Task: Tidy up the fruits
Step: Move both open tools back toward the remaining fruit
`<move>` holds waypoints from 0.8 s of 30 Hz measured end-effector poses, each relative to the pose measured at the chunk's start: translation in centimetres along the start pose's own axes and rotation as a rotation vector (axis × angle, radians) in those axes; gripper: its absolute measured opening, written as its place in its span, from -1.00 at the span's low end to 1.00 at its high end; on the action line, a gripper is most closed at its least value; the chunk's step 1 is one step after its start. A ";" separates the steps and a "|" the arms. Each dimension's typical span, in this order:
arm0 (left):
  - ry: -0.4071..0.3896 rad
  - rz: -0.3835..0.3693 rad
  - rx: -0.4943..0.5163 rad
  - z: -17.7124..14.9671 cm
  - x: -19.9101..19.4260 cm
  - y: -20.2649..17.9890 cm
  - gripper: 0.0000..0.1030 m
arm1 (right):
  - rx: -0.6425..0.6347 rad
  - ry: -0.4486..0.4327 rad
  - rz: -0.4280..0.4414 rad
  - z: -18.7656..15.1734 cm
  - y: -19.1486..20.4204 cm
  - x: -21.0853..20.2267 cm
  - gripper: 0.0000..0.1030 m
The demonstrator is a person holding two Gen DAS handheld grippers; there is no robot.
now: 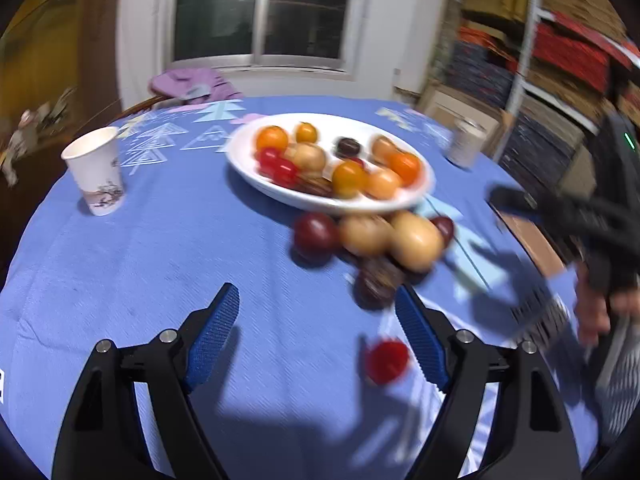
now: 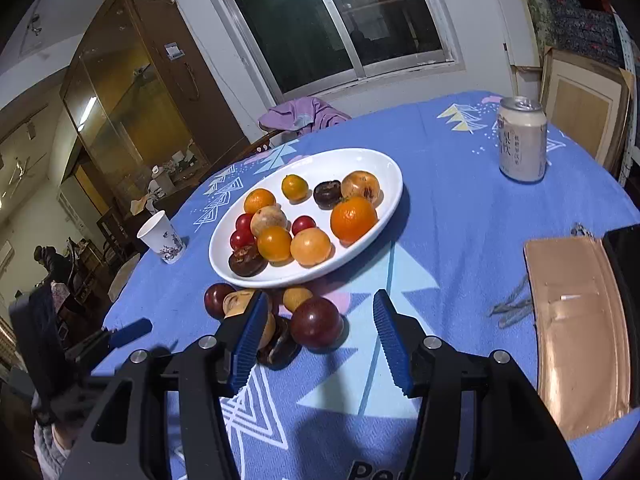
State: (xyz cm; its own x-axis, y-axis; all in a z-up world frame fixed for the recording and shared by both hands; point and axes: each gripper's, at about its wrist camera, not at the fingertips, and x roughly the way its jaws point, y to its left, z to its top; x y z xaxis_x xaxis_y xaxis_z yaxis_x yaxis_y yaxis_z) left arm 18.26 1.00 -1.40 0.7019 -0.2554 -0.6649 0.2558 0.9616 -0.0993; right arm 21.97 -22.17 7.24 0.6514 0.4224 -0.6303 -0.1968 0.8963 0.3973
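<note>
Fruit heaped on white oval plate mid-table, blue cloth beneath. Loose cluster at plate's 6 o'clock edge: dark plum, tan fruits, brown ones. Left gripper jaws wide, nothing between the pads; small red tomato lies alone just inside its right finger. Right gripper partly spread, empty, plum just beyond the tips. Paper cup at plate's 9 o'clock, can at 2 o'clock.

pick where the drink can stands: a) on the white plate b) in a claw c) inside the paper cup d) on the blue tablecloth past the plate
d: the drink can stands upright on the blue tablecloth, apart from the white plate, with neither claw touching it.
</note>
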 end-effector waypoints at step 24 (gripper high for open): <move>0.047 0.177 0.020 -1.4 0.6 1.2 0.77 | -0.039 -0.007 0.001 -0.5 0.8 -0.1 0.17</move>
State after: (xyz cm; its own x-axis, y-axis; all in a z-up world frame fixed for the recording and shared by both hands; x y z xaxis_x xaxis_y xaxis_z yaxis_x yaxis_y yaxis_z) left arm 18.07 2.18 -2.93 0.7054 -0.0770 -0.7047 0.1448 0.9888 0.0369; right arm 21.37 -21.38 7.29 0.6560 0.4227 -0.6253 -0.2257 0.9004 0.3719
